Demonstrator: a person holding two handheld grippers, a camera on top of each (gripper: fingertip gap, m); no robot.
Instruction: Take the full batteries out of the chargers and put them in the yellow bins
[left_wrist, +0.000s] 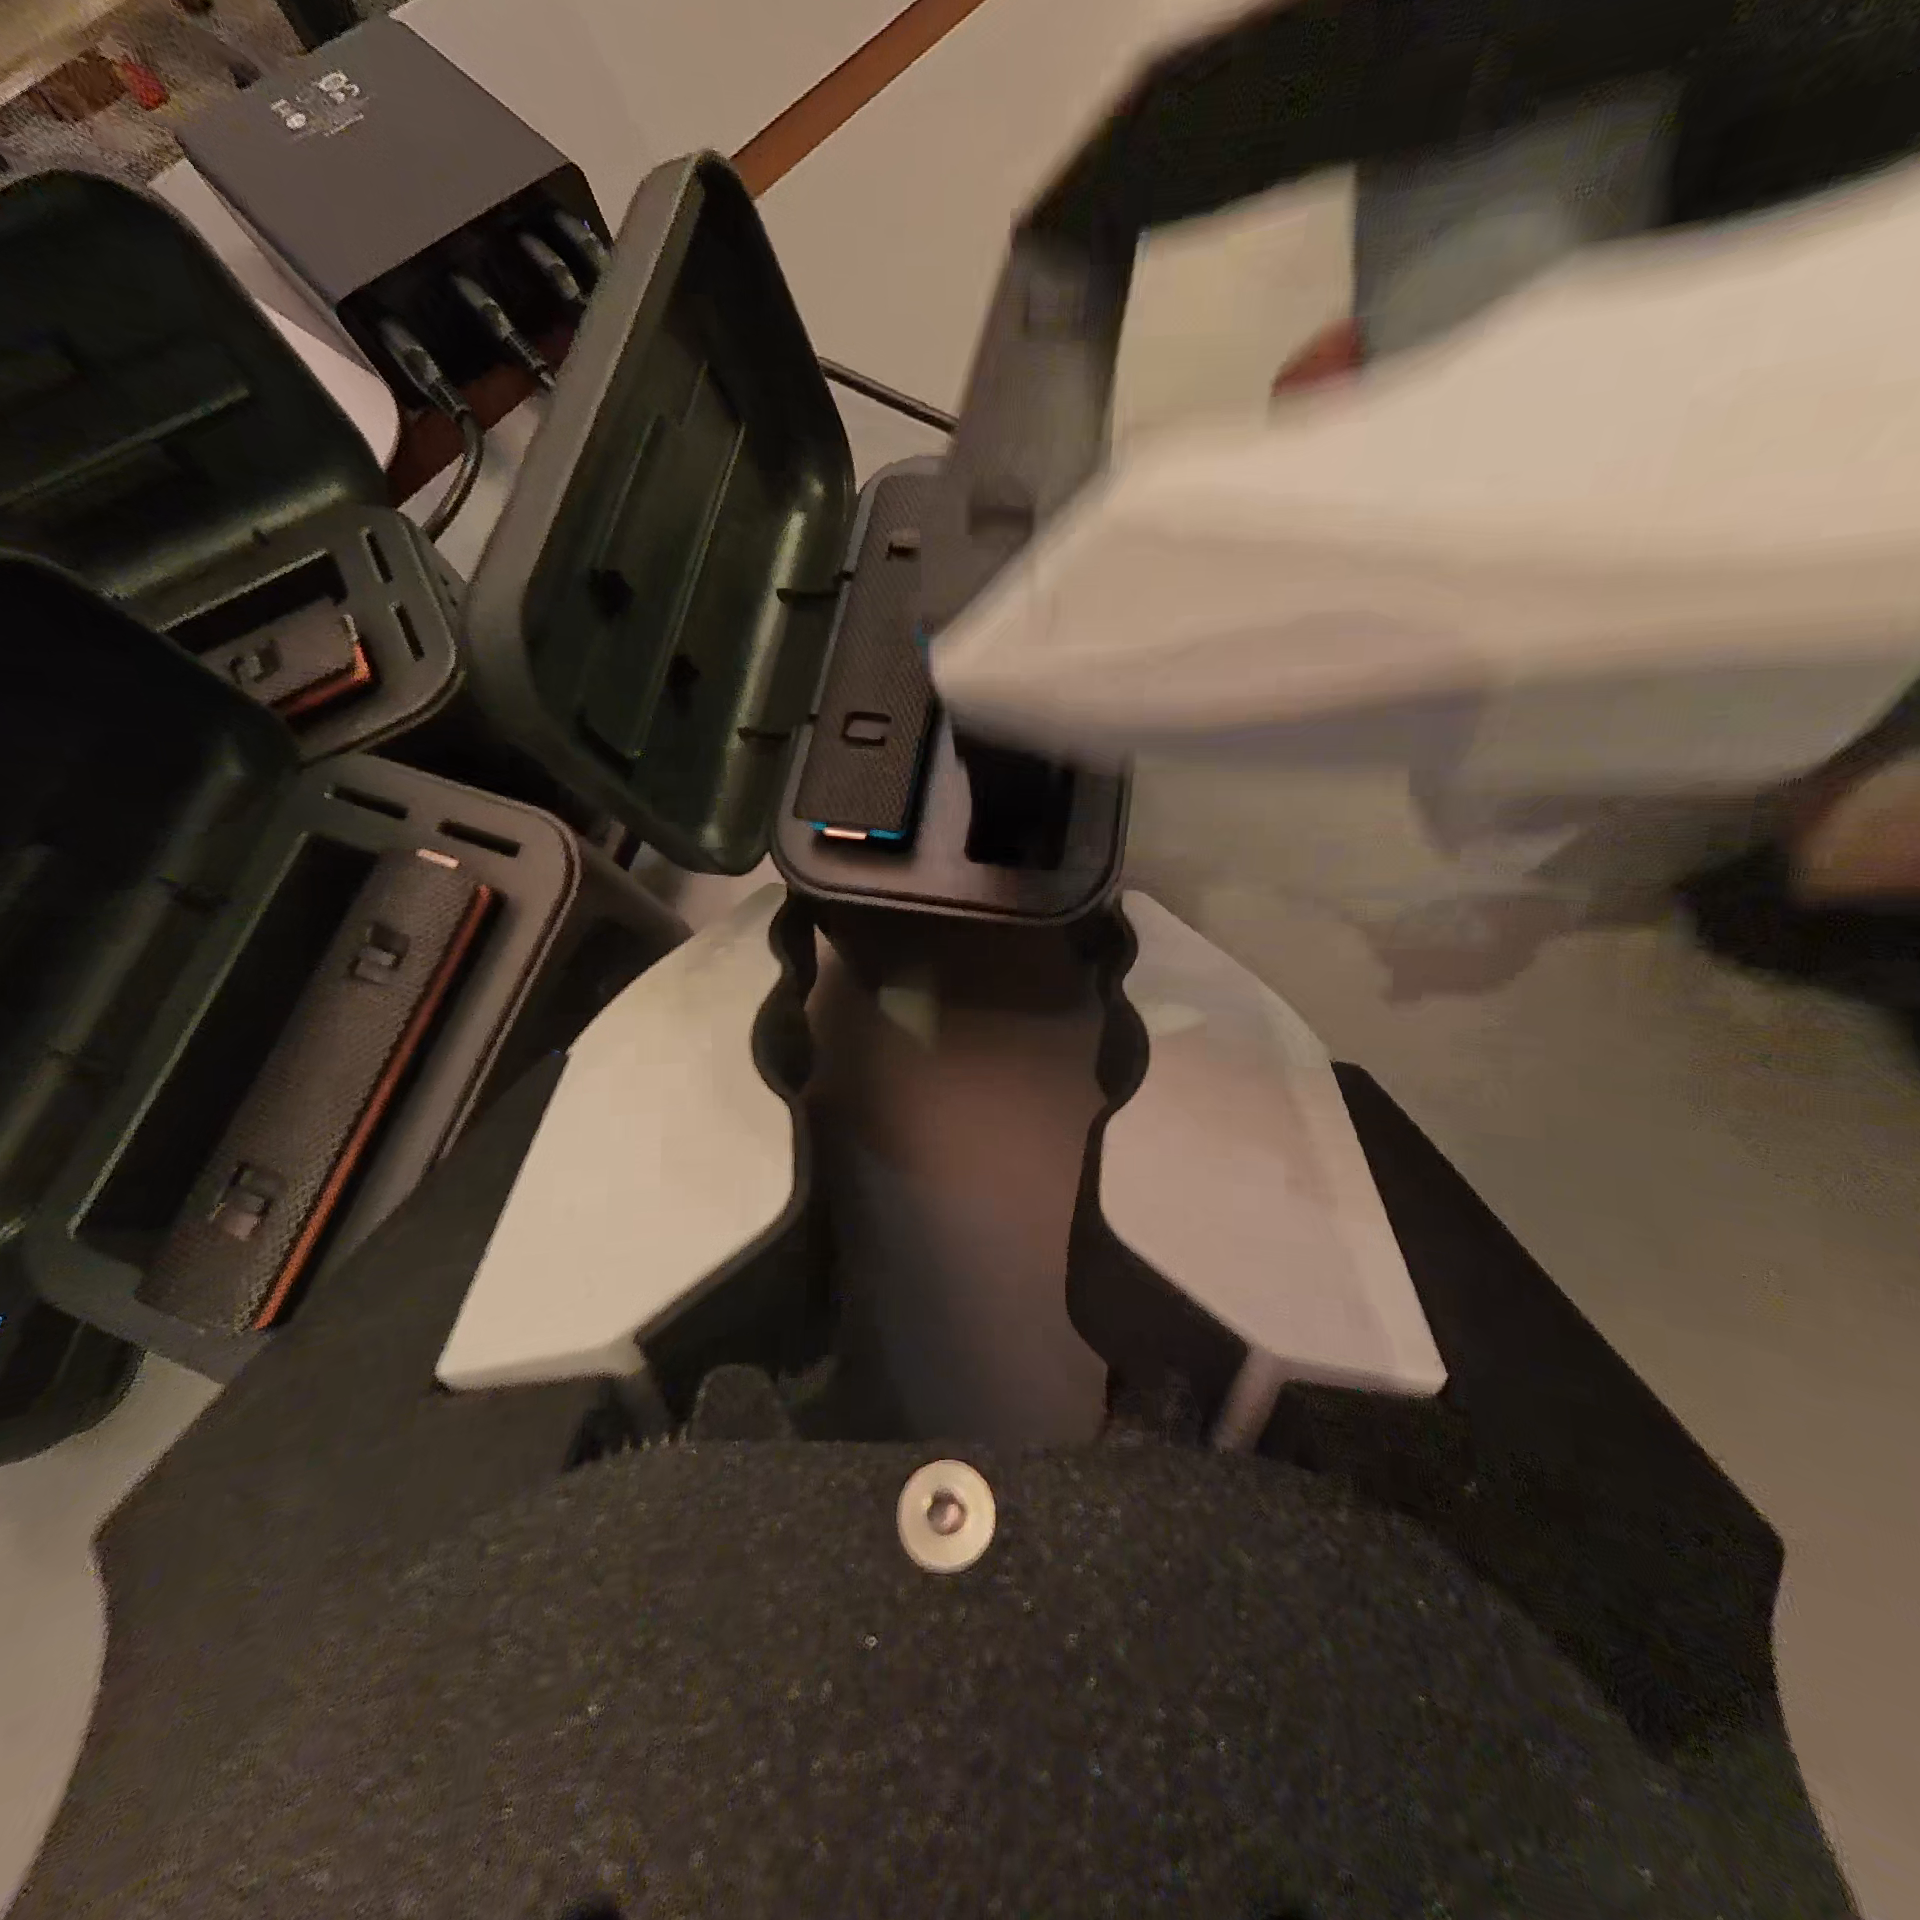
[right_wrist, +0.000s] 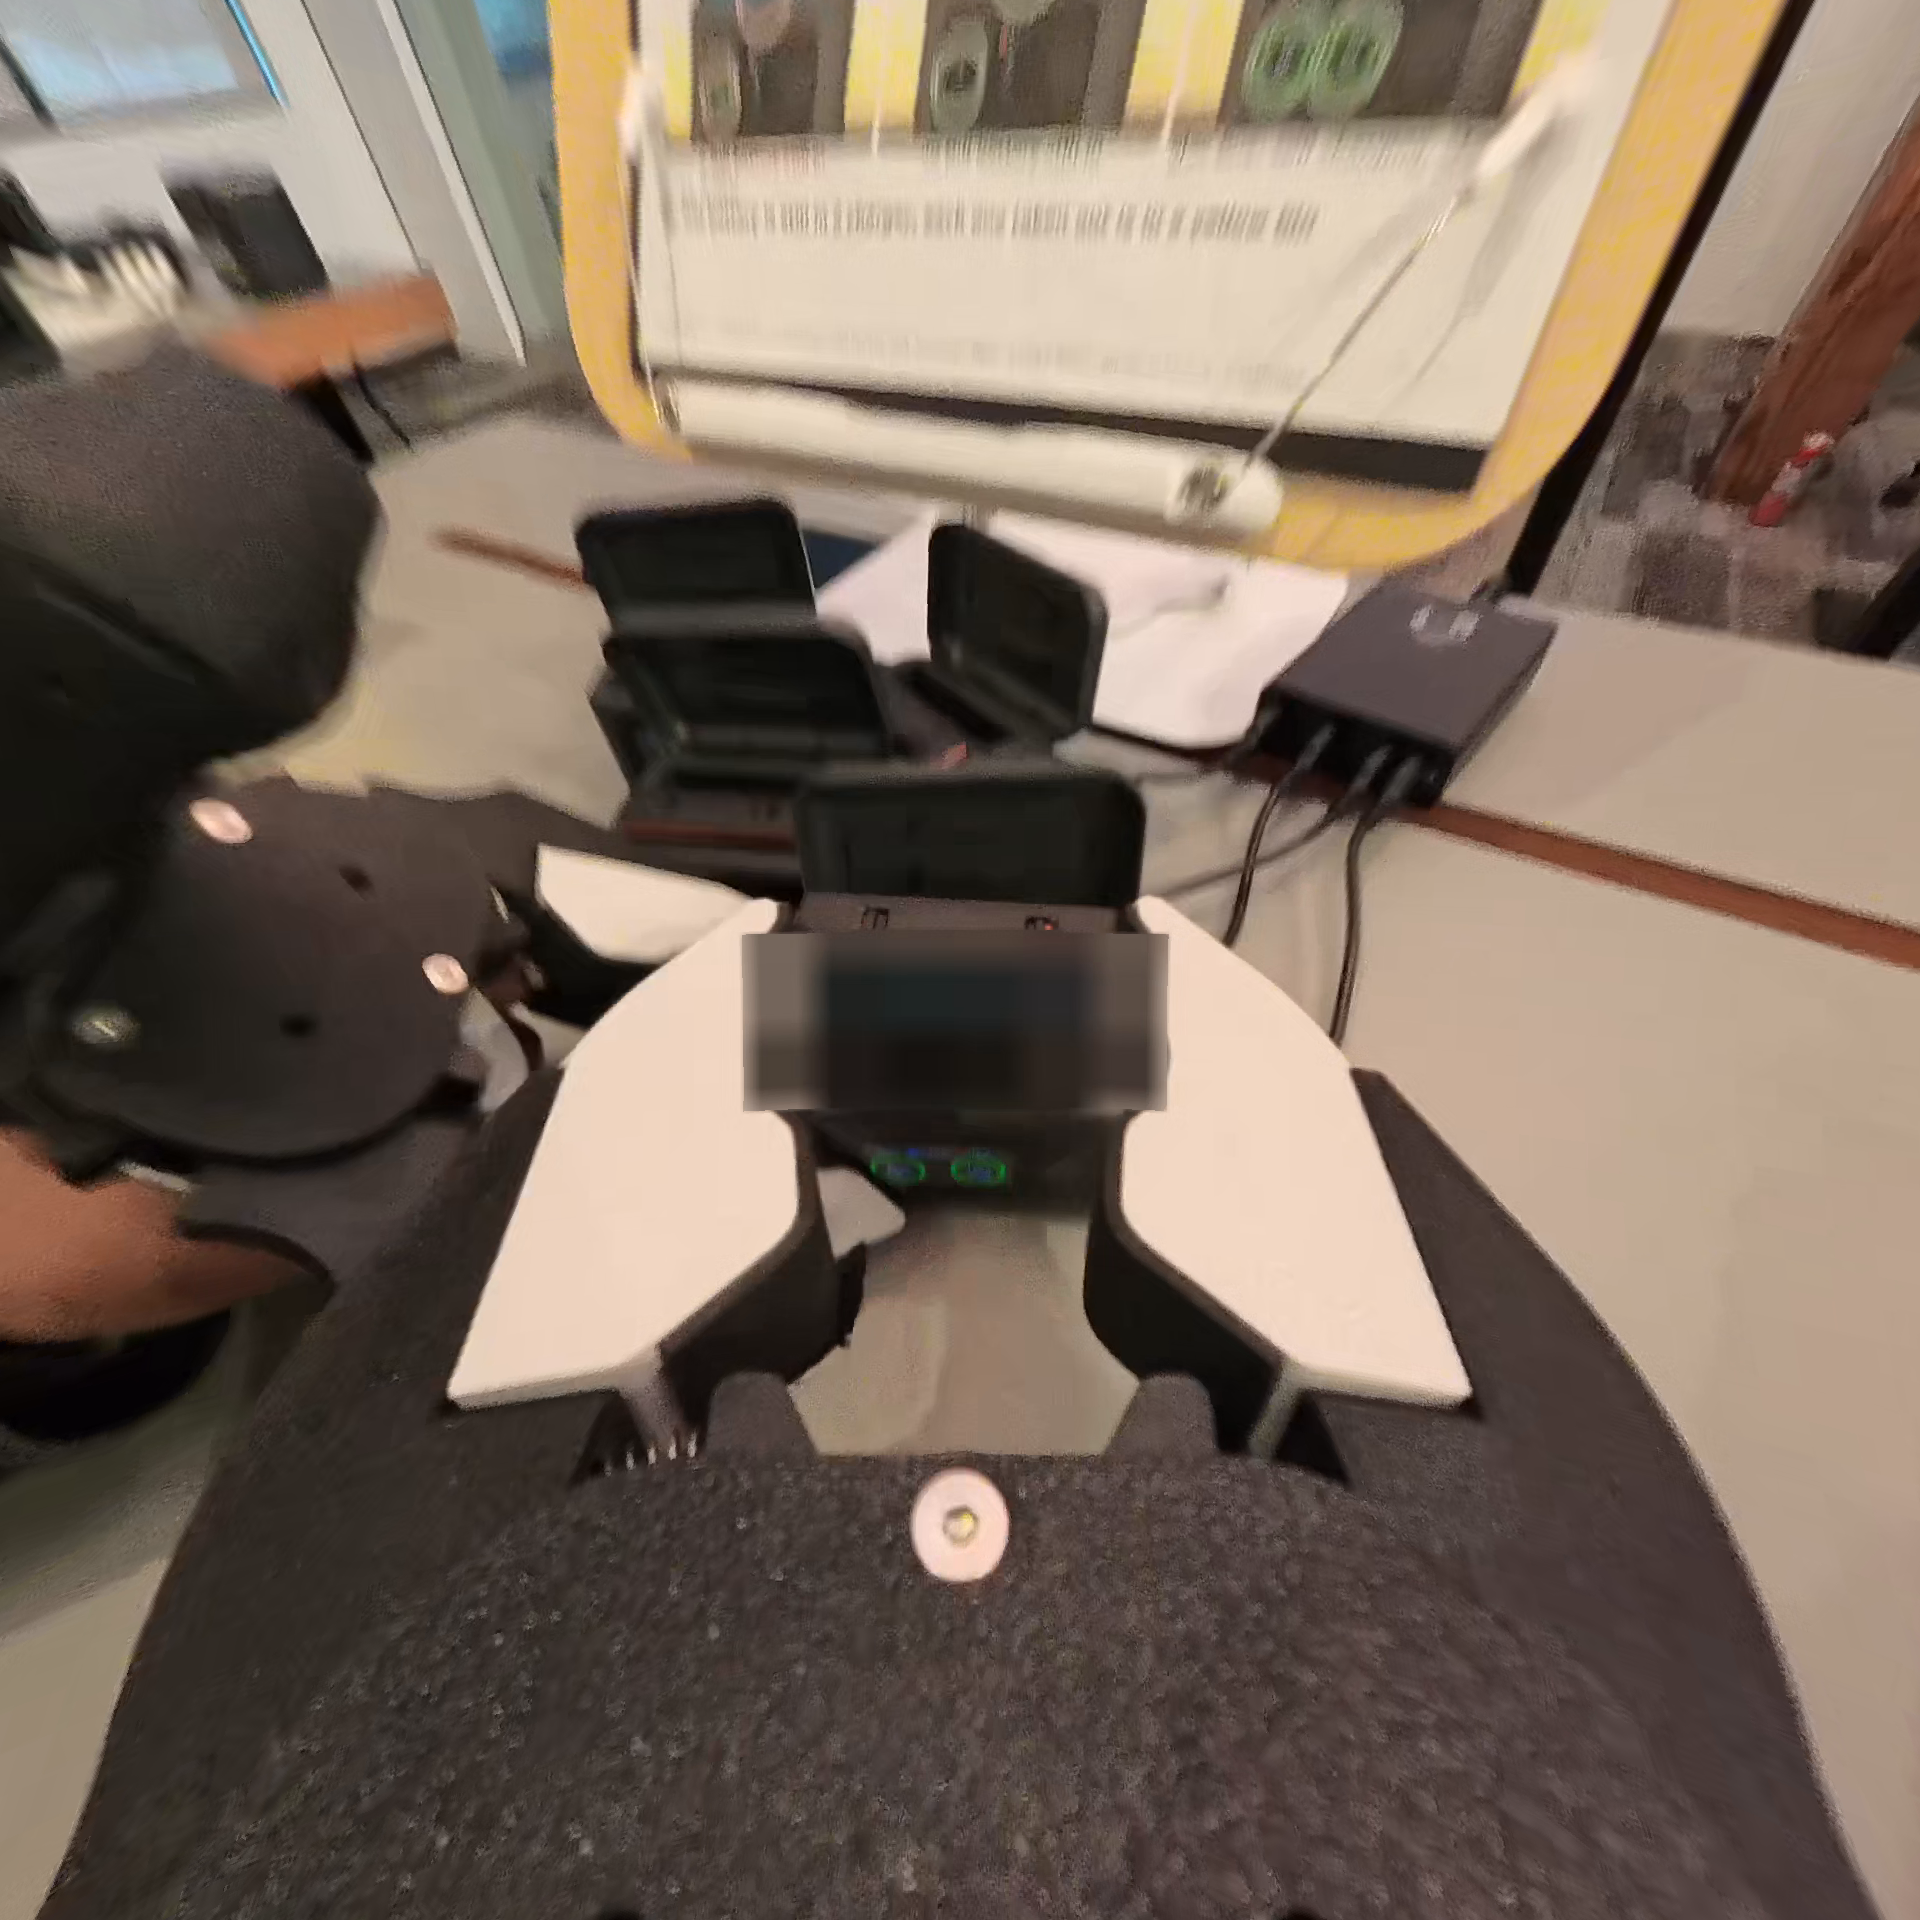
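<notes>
We have the left gripper (left_wrist: 951, 956) clenched on the body of an open charger (left_wrist: 940, 831) at mid-frame of the left wrist view, its black pads pressed on both sides of the case just below the slots; the lid (left_wrist: 665, 509) stands open to the upper left. One battery (left_wrist: 868, 675) sits in the left slot, and the slot beside it looks empty. The right gripper (left_wrist: 1351, 582) comes in blurred from the upper right of that view, its tip at the slots. In the right wrist view the right gripper (right_wrist: 956, 1023) frames the same charger (right_wrist: 966, 894) at centre; a mosaic patch covers the gap between its white fingers (right_wrist: 644, 1143), so we cannot tell whether it holds a battery. Other open chargers (left_wrist: 301, 1049) lie at lower left on the desk (left_wrist: 1558, 1195), with a black power hub (right_wrist: 1403, 675) at right. No yellow bin is identifiable. Step in hand, we judge: extraction, left bracing, right pulling. Next move calls for a straight pull along the slot while the left keeps the case from lifting.
</notes>
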